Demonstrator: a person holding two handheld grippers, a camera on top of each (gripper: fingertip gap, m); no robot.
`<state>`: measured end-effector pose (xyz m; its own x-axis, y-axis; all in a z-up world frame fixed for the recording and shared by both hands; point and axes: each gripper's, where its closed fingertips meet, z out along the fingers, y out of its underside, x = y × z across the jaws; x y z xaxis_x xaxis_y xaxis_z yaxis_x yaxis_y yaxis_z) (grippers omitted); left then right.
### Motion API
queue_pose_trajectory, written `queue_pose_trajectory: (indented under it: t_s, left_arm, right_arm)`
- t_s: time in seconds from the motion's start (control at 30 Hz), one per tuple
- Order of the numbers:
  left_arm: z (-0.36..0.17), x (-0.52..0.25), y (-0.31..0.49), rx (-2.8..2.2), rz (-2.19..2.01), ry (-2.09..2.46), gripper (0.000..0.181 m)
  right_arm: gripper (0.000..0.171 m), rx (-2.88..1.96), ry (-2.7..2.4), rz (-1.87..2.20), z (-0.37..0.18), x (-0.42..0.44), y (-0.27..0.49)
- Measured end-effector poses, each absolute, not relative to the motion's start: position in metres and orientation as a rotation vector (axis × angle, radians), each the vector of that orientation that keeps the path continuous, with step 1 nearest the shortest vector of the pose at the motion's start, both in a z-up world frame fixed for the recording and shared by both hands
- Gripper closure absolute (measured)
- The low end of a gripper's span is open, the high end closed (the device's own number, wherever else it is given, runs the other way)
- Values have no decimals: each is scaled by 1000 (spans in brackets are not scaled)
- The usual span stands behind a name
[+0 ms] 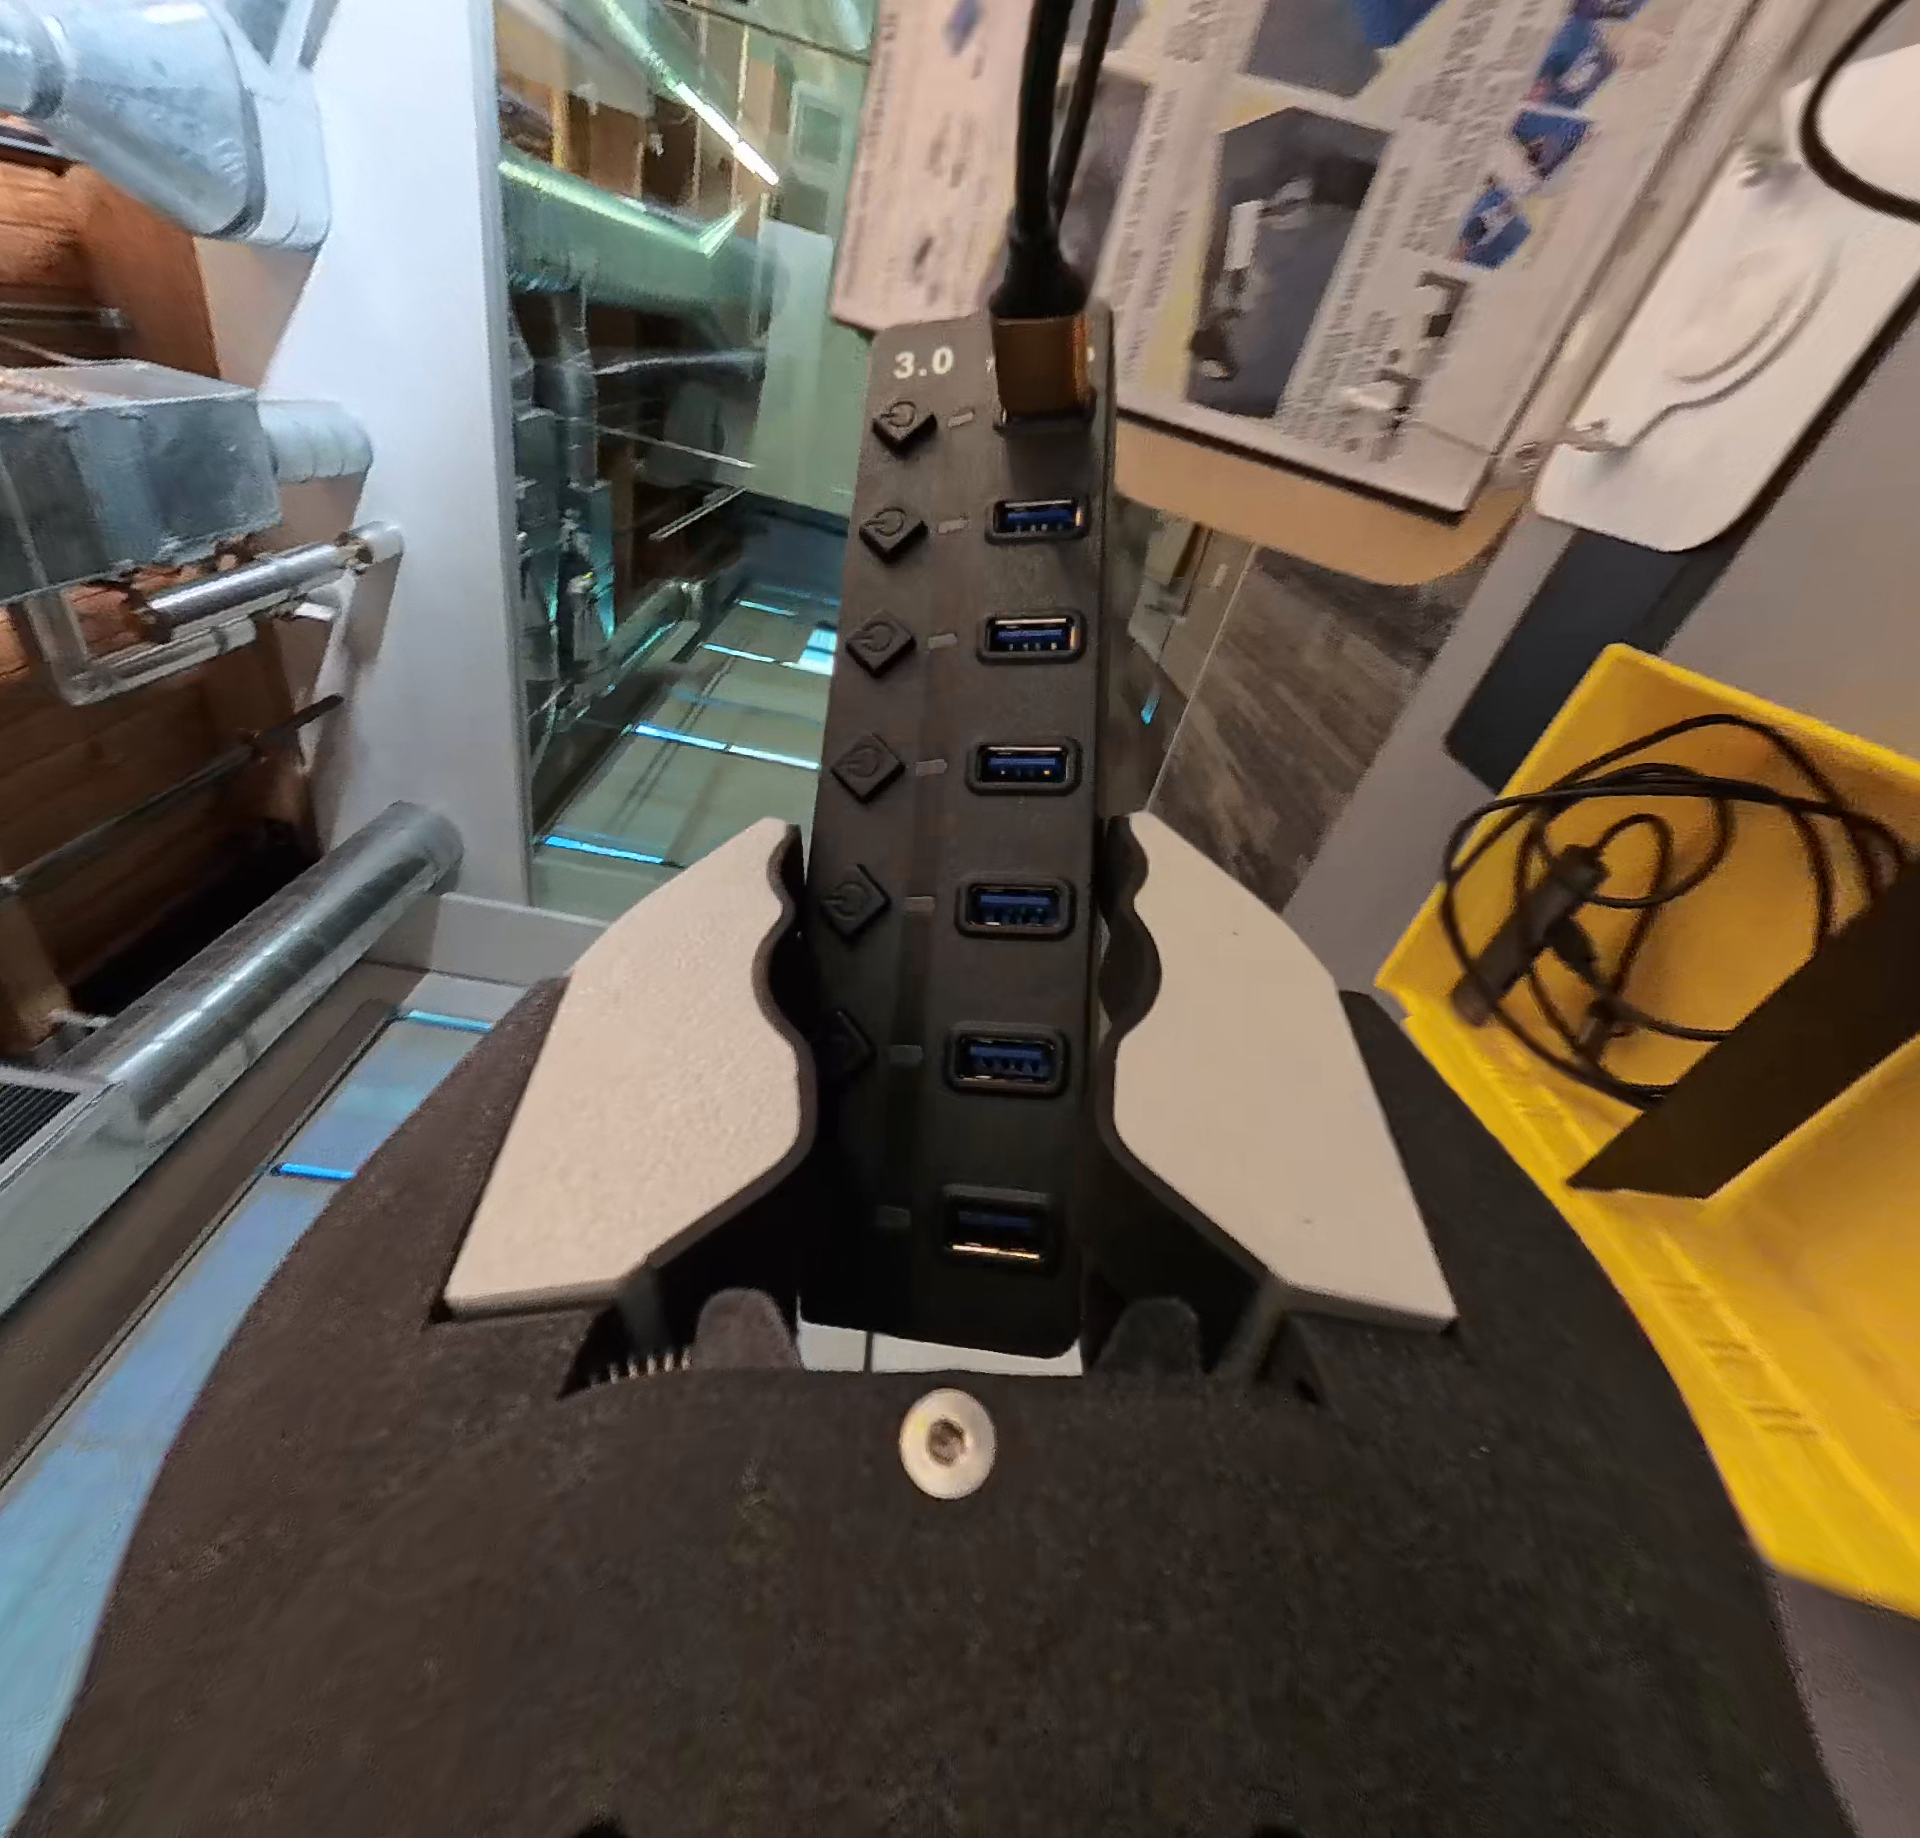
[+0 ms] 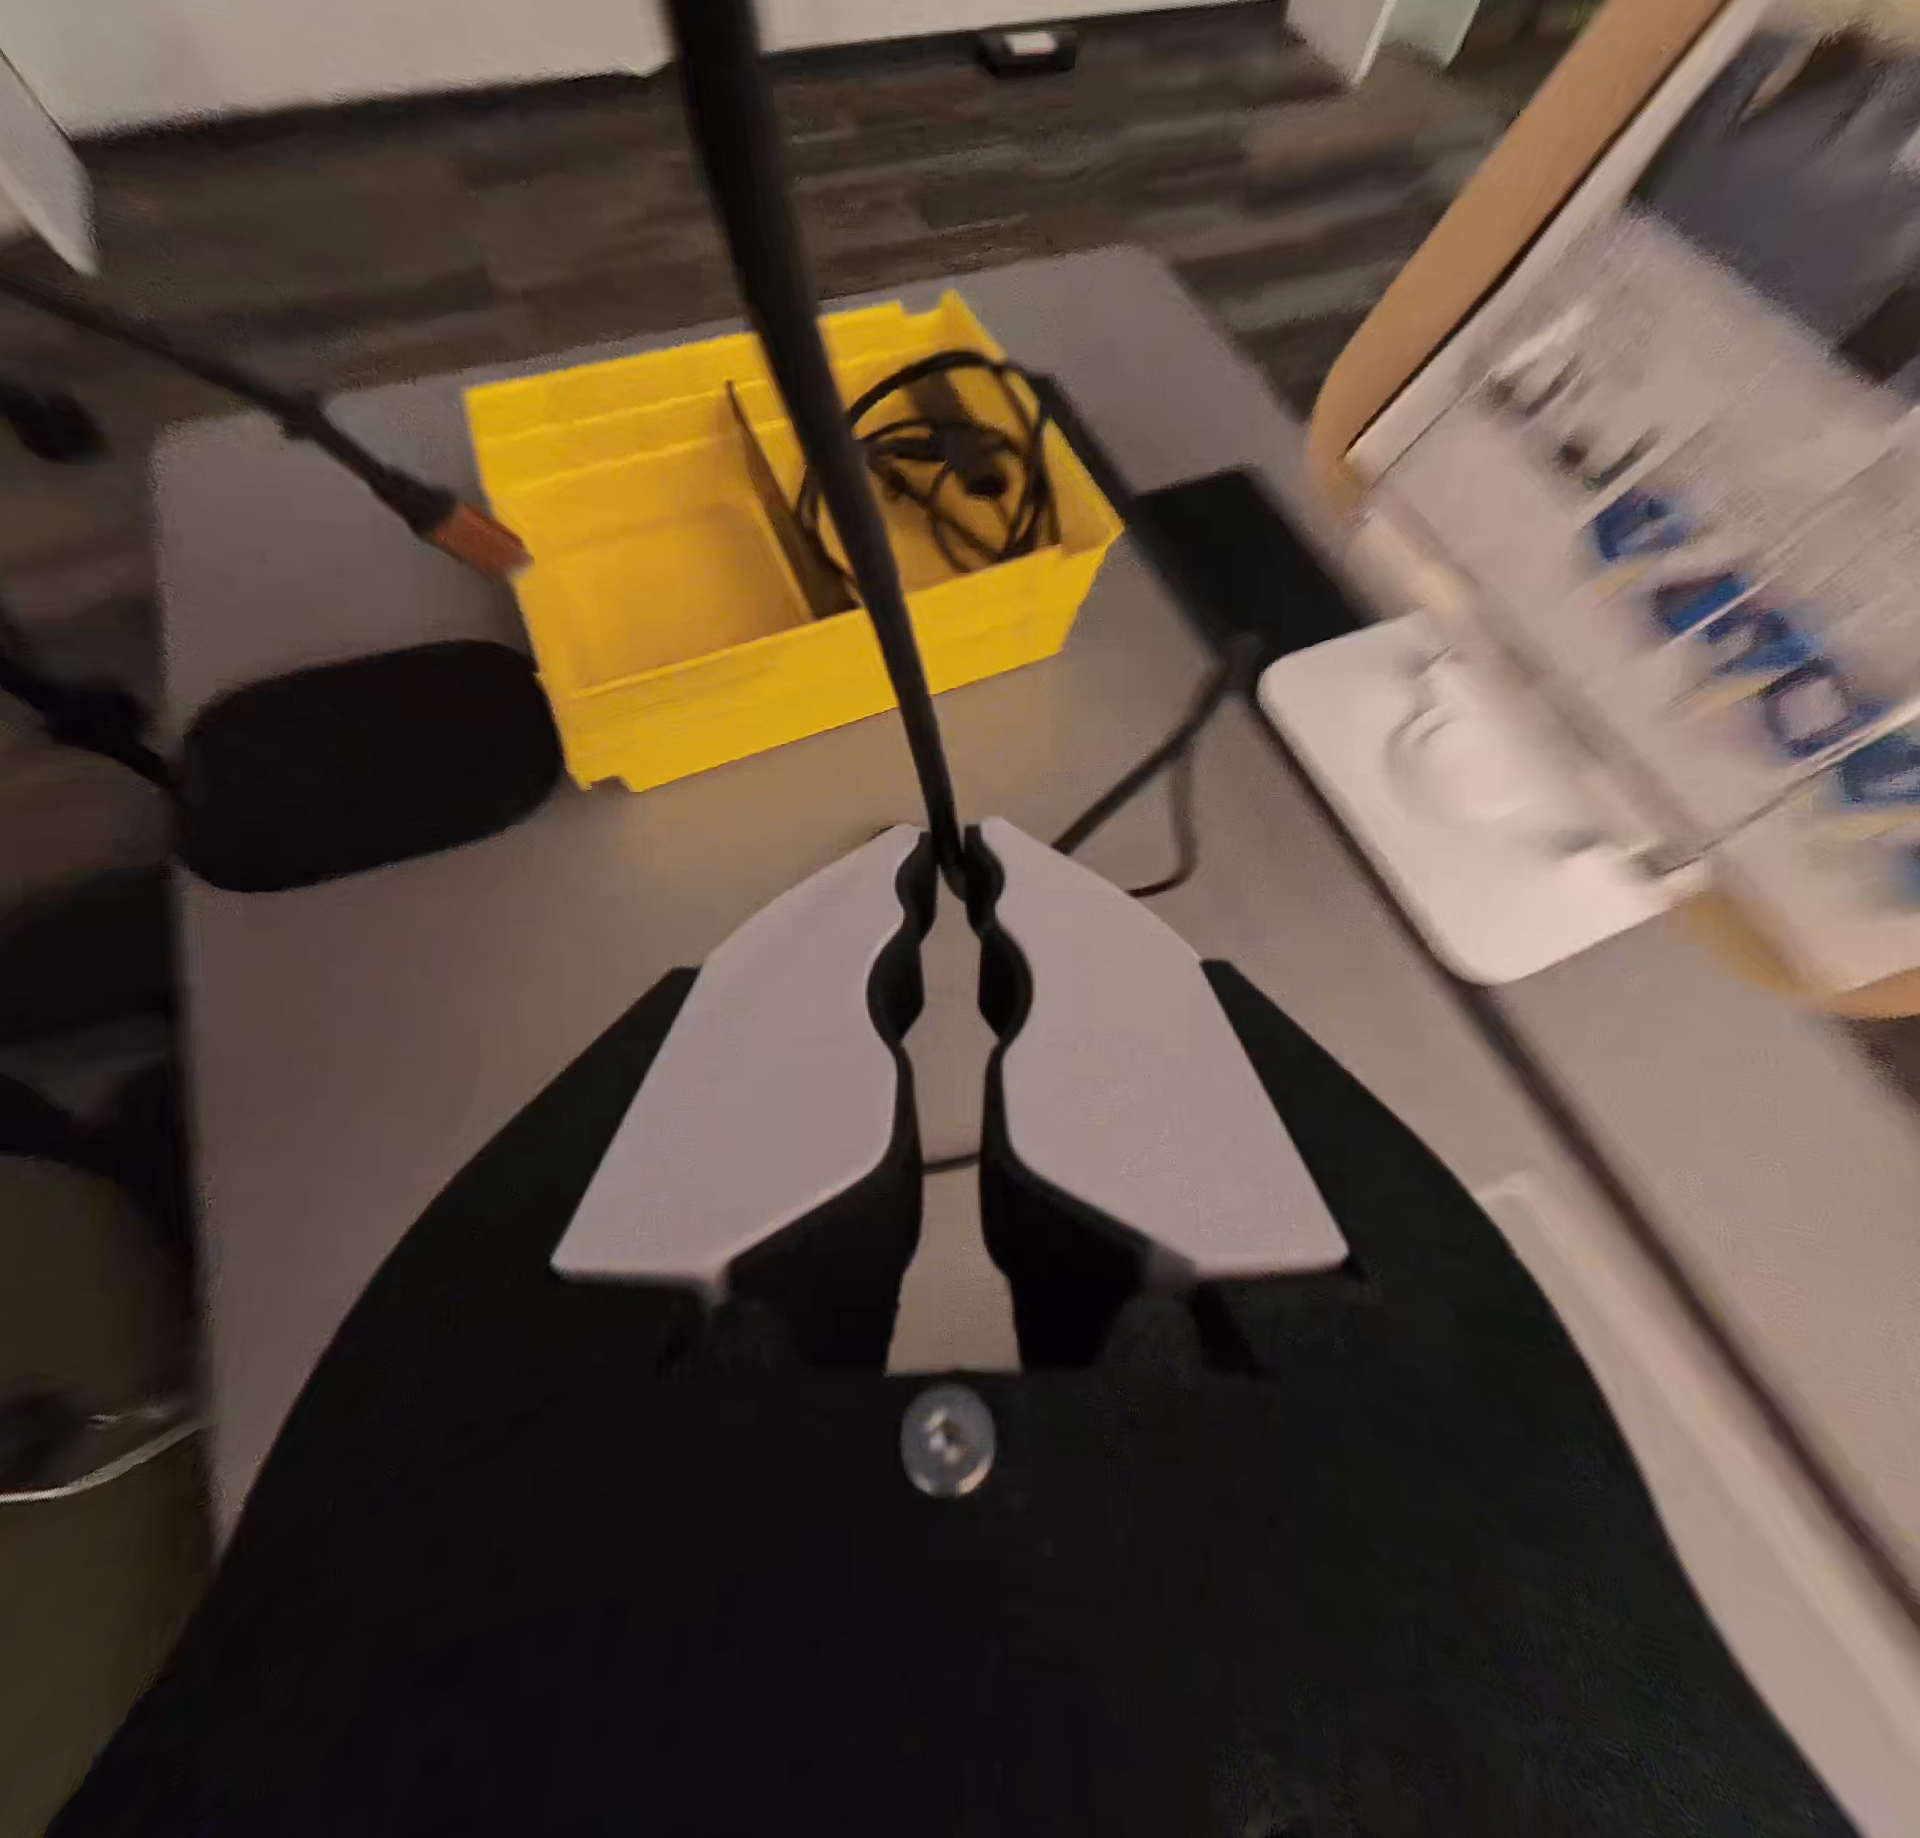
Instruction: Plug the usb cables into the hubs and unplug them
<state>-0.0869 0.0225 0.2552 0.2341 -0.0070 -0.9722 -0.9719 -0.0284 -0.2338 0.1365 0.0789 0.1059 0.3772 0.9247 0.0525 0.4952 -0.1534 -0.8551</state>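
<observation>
left gripper point(image 1: 951, 853) clamps long black multi-port usb hub point(image 1: 961, 853) steady; right gripper point(image 2: 948, 843) pinches thin black usb cable point(image 2: 821, 417), probably for plugging.

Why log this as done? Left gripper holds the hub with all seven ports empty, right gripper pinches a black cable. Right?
Not quite. In the left wrist view the hub in the left gripper has a plug in its top port; the other six are empty. The right gripper does pinch a black cable.

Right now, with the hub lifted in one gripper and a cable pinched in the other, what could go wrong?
1. The right gripper pinches the black cable only at its fingertips, so it may slip.
2. The left gripper holds the hub by its lower half; a tug on the plugged connector could lever it loose.
</observation>
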Motion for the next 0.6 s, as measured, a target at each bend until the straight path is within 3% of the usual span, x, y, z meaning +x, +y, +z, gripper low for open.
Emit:
queue_pose_trajectory:
  t_s: [0.17, 0.3, 0.43, 0.6]
  left_arm:
    - [176, -65, 47, -1348, 1016, 1082, 127]
    - [112, -59, 62, -1269, 1146, 1189, 127]
    - [63, -61, 75, -1357, 1034, 1212, 127]
    - [41, -56, 91, -1414, 935, 1221, 127]
  right_arm:
    - [162, -1935, -1201, 769, 13, 136, 76]
    - [143, -2058, -1169, 837, -30, 146, 70]
    - [136, -2022, -1172, 955, -28, 167, 64]
    - [142, -1862, -1292, 918, 18, 188, 46]
